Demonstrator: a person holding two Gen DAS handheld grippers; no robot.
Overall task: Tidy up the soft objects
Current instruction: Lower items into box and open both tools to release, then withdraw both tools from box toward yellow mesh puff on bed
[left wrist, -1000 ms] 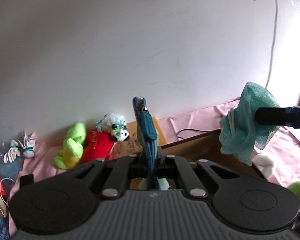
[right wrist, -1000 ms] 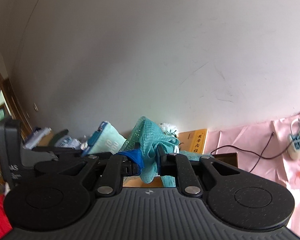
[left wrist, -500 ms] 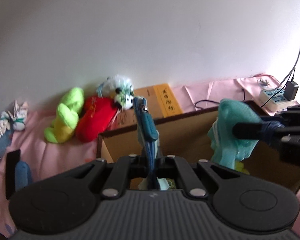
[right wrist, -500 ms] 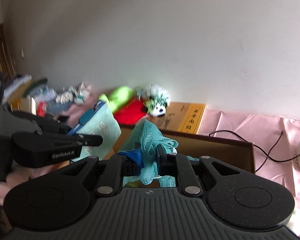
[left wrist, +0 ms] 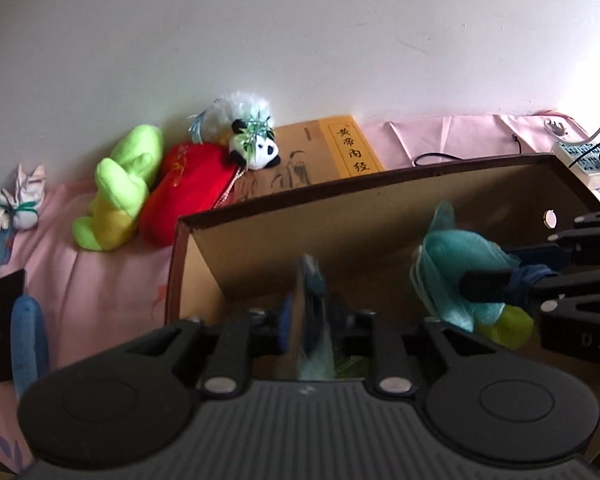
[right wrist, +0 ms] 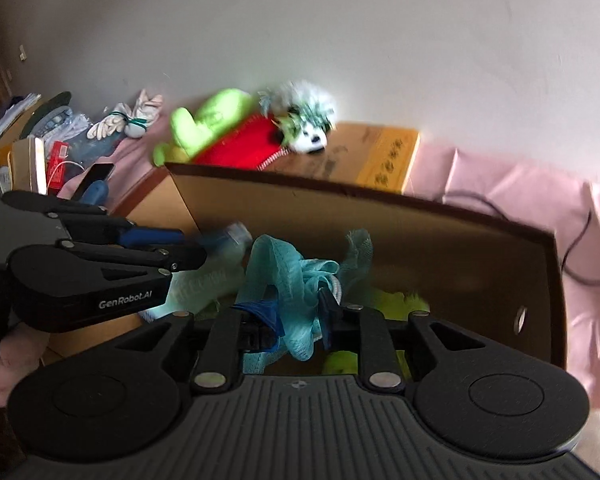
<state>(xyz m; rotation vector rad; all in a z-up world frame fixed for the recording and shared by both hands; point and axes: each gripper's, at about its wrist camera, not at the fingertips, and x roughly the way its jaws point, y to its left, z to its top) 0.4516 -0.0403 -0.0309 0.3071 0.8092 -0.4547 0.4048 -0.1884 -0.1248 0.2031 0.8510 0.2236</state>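
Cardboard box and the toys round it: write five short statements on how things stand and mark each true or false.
1. The right tongs grip a teal mesh pouf over the cardboard box. True.
2. The panda toy lies inside the box. False: it sits outside, behind the box, by the wall.
3. The red pouch lies between the green plush and the panda. True.
4. The box holds nothing. False: something yellow-green already lies in it.
5. The power strip sits left of the green plush. False: it is at the far right, past the box.
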